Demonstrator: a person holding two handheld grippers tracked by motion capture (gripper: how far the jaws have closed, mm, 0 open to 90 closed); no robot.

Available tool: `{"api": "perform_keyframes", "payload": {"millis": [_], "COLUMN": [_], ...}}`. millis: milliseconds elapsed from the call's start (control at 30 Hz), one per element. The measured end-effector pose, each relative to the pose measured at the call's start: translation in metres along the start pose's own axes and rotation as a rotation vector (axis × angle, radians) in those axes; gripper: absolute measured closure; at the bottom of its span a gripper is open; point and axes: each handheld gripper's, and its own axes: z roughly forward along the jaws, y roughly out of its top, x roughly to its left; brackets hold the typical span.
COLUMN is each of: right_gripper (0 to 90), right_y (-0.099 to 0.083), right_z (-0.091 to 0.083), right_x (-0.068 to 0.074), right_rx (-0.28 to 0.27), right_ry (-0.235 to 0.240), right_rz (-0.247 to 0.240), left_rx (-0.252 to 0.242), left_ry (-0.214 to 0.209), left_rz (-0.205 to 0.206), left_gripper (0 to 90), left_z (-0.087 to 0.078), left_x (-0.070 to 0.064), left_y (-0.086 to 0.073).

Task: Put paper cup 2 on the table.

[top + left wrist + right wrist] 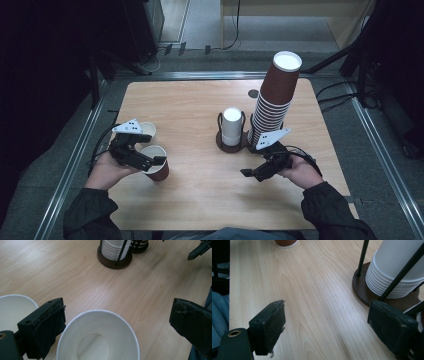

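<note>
Two cups stand at the near left of the surface [200, 185]; the left hand-held gripper [150, 161] spreads wide around the brown cup [156, 169], apparently freeing it. The right hand-held gripper [255, 172] waits wide, empty.

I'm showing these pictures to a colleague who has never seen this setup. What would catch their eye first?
Most likely the tall leaning stack of brown cups at the table's far right, towering over the shorter stack of white cups in its dark holder mid-table. Next, the left gripper at the near left, its jaws open around a single upright brown cup, with another open cup just behind. The right gripper hangs open and empty below the tall stack.
</note>
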Motion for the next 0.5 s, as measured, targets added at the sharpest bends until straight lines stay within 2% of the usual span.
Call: {"api": "perform_keyframes", "payload": {"millis": [300,400,500], "right_gripper": [15.2,15.2,16.4], "right_y": [-0.002,-0.003,-0.004], "right_z": [0.001,0.002,0.002], "right_x": [0.004,0.005,0.006], "right_rx": [-0.001,0.001,-0.003], "right_ry": [-0.01,-0.012,-0.004], "right_rz": [-0.017,-0.023,-0.025], "left_rx": [0.005,-0.002,-0.023], "left_ry": [-0.024,-0.029,-0.057], "left_rz": [-0.006,-0.004,0.002], "left_gripper": [0.4,0.4,0.4], "left_z": [0.016,0.023,0.028], "left_x": [-0.01,-0.012,-0.015], "left_y": [0.015,0.02,0.024]}}
